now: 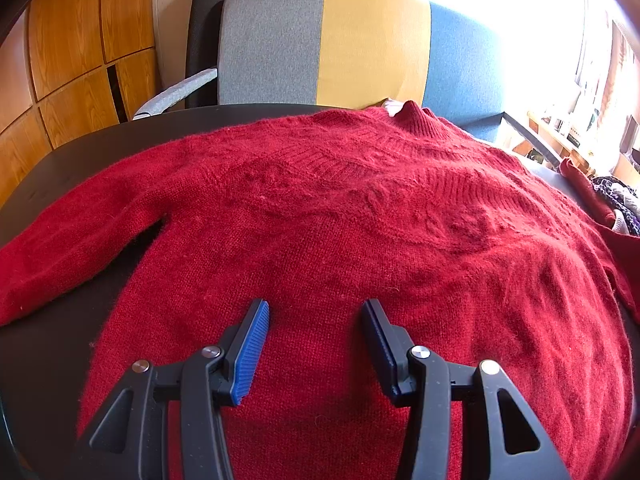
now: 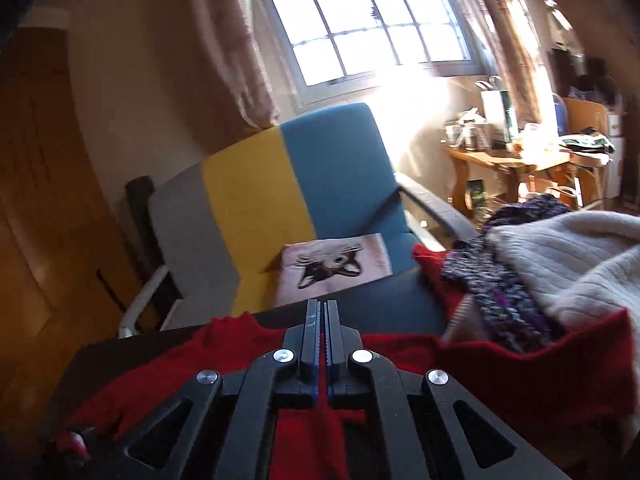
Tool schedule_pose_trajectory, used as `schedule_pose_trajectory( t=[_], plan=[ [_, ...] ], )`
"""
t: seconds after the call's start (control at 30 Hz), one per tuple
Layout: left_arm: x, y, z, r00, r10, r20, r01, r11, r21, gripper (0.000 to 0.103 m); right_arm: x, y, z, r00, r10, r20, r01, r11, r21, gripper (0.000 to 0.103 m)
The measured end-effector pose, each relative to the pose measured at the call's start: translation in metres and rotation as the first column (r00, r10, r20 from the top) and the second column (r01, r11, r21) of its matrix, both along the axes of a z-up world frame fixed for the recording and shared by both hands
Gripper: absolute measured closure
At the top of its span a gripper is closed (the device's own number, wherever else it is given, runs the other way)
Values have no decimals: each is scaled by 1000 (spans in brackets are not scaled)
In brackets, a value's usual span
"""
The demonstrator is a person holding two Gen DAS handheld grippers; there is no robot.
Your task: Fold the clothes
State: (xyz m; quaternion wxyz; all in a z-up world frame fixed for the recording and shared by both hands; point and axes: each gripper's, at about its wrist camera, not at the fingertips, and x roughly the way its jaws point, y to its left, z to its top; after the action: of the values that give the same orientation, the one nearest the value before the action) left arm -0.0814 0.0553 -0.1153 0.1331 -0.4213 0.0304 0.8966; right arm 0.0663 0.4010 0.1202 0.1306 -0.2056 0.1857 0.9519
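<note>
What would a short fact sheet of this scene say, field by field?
garment: red sweater, spread flat on the dark table
left gripper: open, above the sweater's lower body, holding nothing
right gripper: shut; whether it pinches any cloth cannot be told
other clothes: white knit and purple knit piled at the table's right
behind the table: chair in grey, yellow and blue, cat cushion on its seat

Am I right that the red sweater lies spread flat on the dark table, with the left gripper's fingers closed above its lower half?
Not quite: the left gripper has its fingers wide apart, as the left wrist view shows. The red sweater does lie spread flat on the dark table.
</note>
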Motion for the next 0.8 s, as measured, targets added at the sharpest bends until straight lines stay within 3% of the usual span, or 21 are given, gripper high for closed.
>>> schedule_pose_trajectory(
  t=[0.07,0.17,0.23,0.27,0.3,0.37,0.5,0.6,0.73,0.8],
  plan=[
    [0,-1,0,1000,-1,2,1,1000,9,54,-34,-37,-3,995,100,11,-100,995,4,101],
    [0,-4,0,1000,-4,6,4,1000,28,54,-58,-59,-24,991,118,54,-117,992,-38,97],
    [0,-6,0,1000,-7,8,6,999,41,54,-52,-52,-41,995,38,96,-39,999,7,82],
    [-1,-6,-1,1000,-7,8,7,999,43,53,-42,-42,-47,993,-14,119,9,999,41,68],
    [-1,-6,-1,1000,-8,8,7,999,44,53,-31,-32,-53,988,-67,139,57,995,77,61],
    [0,-5,-1,1000,-8,6,8,999,37,53,1,-1,-61,963,-205,174,176,970,167,56],
    [1,-2,0,1000,-8,1,8,1000,14,52,66,69,-74,853,-458,248,385,875,292,38],
    [1,-2,0,1000,-8,0,8,1000,8,52,103,111,-81,769,-575,279,485,809,332,37],
    [1,0,0,1000,-6,-2,6,1000,-6,52,114,129,-99,729,-598,333,493,796,350,41],
    [2,1,1,1000,-6,-4,5,1000,-15,52,114,129,-102,727,-599,336,493,796,350,68]
  ],
)
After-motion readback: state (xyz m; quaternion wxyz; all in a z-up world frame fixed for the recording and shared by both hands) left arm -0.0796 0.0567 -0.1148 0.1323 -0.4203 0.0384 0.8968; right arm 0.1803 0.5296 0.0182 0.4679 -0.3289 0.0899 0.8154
